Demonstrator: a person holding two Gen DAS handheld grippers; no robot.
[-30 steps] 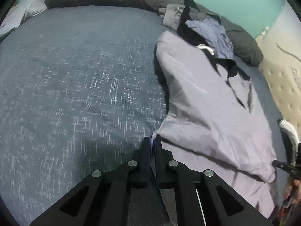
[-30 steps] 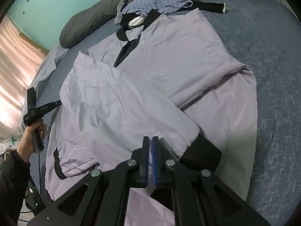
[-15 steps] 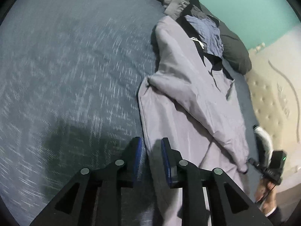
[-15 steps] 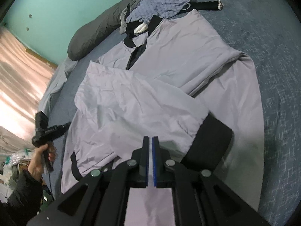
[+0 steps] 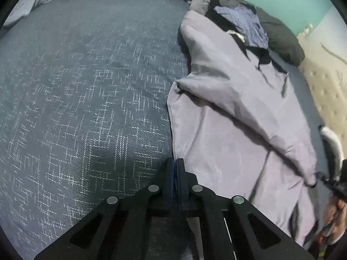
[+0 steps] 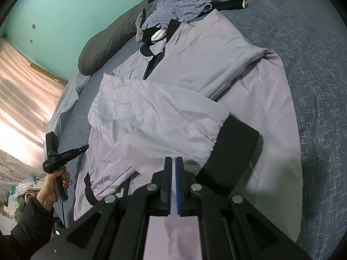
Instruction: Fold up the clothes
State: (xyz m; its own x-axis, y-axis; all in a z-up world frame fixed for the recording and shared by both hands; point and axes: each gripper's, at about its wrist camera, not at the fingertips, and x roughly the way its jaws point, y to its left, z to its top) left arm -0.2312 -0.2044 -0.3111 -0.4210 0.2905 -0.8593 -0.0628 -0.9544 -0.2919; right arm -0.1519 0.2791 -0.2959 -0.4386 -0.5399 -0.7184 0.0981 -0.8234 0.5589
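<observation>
Left wrist view: lilac jacket (image 5: 234, 117), black-trimmed, spread on the right half of a dark blue bedspread (image 5: 86, 91), one sleeve folded diagonally across its body; left gripper (image 5: 175, 162) pinched on the jacket's left edge. Right wrist view: jacket (image 6: 216, 65) lying collar far, front open, creased; black cuff (image 6: 236, 145) near; right gripper (image 6: 173, 160) clamped on pale fabric.

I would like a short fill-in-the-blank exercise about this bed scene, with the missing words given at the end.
1. The lilac jacket lies spread on a bed cover whose colour is ____.
2. The cuff of the sleeve folded across the jacket is ____ in colour.
3. The wall behind the bed is painted ____.
4. The jaws of the right gripper are ____.

Missing words: blue; black; turquoise; shut
</observation>
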